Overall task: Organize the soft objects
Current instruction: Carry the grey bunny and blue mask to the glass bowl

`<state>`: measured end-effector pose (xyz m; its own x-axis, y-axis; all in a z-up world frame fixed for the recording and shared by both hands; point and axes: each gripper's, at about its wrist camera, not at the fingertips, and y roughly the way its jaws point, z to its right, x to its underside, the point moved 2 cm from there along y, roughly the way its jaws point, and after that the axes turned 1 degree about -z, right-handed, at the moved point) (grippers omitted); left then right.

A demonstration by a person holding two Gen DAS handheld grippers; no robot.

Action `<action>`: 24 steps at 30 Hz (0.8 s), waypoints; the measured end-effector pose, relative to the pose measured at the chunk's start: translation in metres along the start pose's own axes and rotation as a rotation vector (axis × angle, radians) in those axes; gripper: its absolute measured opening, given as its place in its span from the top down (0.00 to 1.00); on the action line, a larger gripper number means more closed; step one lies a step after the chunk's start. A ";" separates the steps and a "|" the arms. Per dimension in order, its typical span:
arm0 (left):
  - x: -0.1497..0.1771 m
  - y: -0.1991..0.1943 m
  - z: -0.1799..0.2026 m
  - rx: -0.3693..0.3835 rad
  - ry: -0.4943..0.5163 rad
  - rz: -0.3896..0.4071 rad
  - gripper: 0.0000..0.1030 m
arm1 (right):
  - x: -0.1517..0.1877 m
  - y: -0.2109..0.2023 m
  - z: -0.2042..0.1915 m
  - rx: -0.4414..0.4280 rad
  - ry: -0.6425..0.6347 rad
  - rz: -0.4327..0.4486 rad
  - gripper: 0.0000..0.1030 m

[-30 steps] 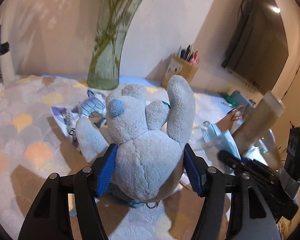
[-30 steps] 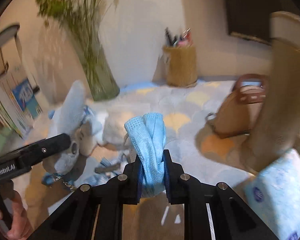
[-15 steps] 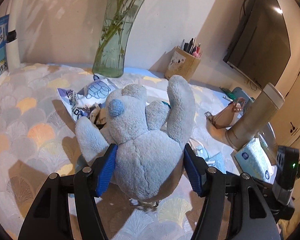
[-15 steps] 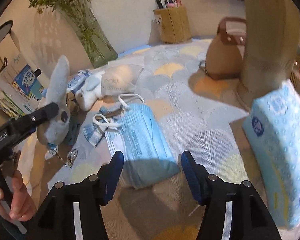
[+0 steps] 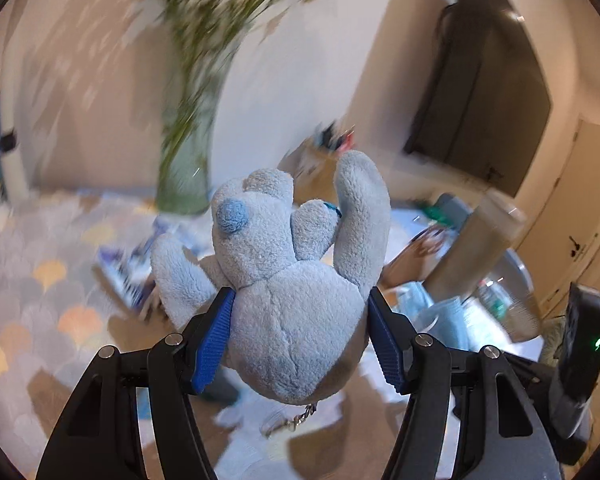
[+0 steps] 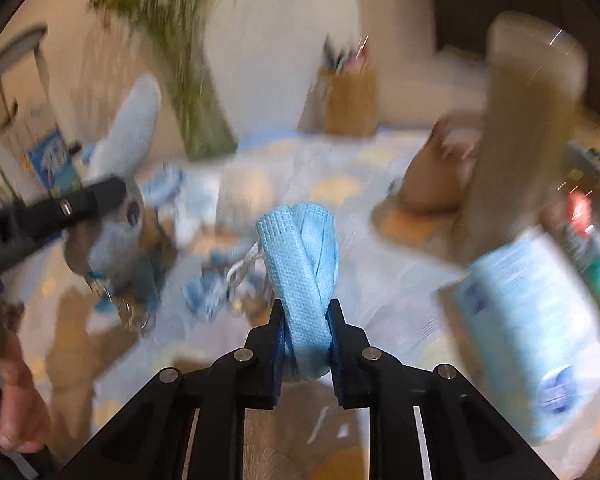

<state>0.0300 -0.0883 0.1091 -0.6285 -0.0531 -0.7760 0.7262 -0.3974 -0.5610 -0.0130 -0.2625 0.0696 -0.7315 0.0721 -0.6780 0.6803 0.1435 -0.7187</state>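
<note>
Your left claw [image 5: 300,336] pinches the grey-blue plush toy [image 5: 288,280] by its body between both blue pads, angled downward above the patterned bench [image 5: 40,264], a keychain dangling beneath. Your right claw [image 6: 306,344] is pressed tight on a folded blue face mask [image 6: 304,264], tilted steeply down over the bench. Your bare hand [image 6: 18,408] grips the left handle at lower left.

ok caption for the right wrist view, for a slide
Right gripper shut on a folded blue mask above a cluttered table.
</note>
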 end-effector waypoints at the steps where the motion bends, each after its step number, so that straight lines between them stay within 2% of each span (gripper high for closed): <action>1: -0.004 -0.002 0.007 0.011 0.010 0.012 0.40 | -0.005 -0.008 0.005 0.001 0.012 0.018 0.82; 3: -0.011 -0.003 0.024 0.043 0.030 0.024 0.40 | -0.014 -0.023 0.020 -0.002 0.048 0.042 0.82; 9: -0.006 0.002 0.071 0.130 0.093 -0.005 0.40 | -0.015 -0.047 0.063 0.006 0.146 0.029 0.82; 15: 0.000 0.013 0.123 0.263 0.150 -0.063 0.40 | -0.010 -0.076 0.118 0.061 0.253 0.034 0.82; 20: 0.008 0.023 0.175 0.383 0.214 -0.112 0.40 | -0.001 -0.099 0.151 0.146 0.297 0.060 0.82; 24: 0.001 0.034 0.215 0.448 0.274 -0.119 0.40 | -0.005 -0.112 0.181 0.181 0.335 0.097 0.82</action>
<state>-0.0060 -0.2985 0.1511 -0.5601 0.2337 -0.7948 0.4263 -0.7413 -0.5184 -0.0776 -0.4580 0.1257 -0.6177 0.3992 -0.6775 0.7219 -0.0538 -0.6899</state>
